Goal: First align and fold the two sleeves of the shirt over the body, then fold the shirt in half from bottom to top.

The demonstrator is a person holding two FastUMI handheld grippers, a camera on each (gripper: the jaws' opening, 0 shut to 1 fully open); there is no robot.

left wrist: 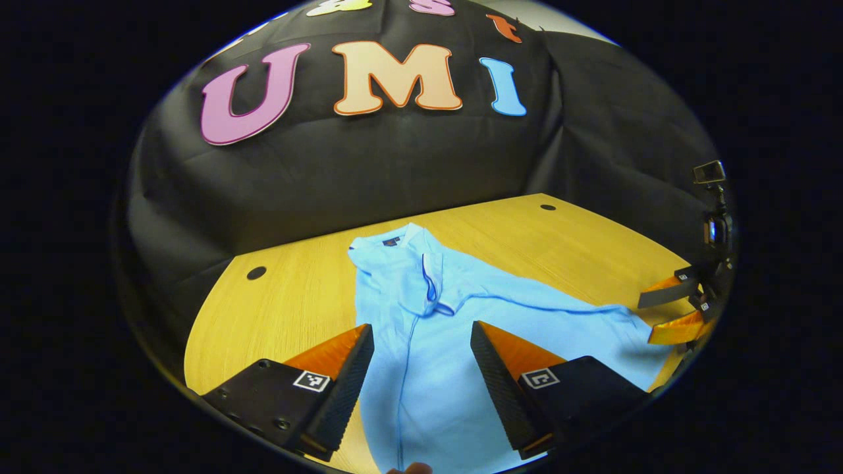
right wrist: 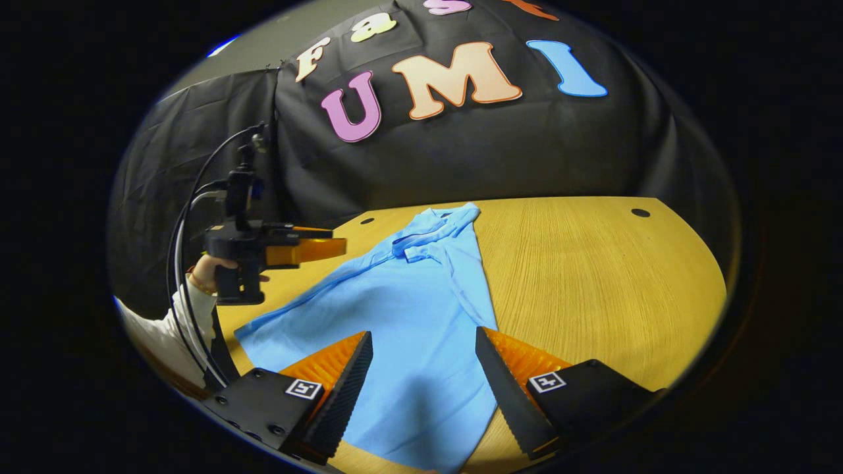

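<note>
So there's a light blue shirt (left wrist: 454, 316) lying flat on the yellow wooden table (left wrist: 566, 243), collar (left wrist: 411, 253) at the far end by the black cloth wall (left wrist: 342, 171) and the hem running toward the near edge. In the left gripper view the left gripper (left wrist: 421, 355) hovers over the near part of the shirt, its fingers spread wide with blue cloth showing in the gap and nothing pinched. Off at the right edge of that same view you can spot the right gripper (left wrist: 672, 309), fingers parted, just beside the shirt's outstretched sleeve (left wrist: 612, 322).

The right gripper view has the right gripper (right wrist: 425, 362) above the shirt's near edge, also spread wide and gripping nothing. On the left there the other gripper is up off the table near the shirt's left side, held by a hand (right wrist: 211, 268) with a white sleeve (right wrist: 164, 329), cables (right wrist: 188, 217) looping off the back. Can't tell from that angle how far apart its fingers are, they line up side-on
</note>
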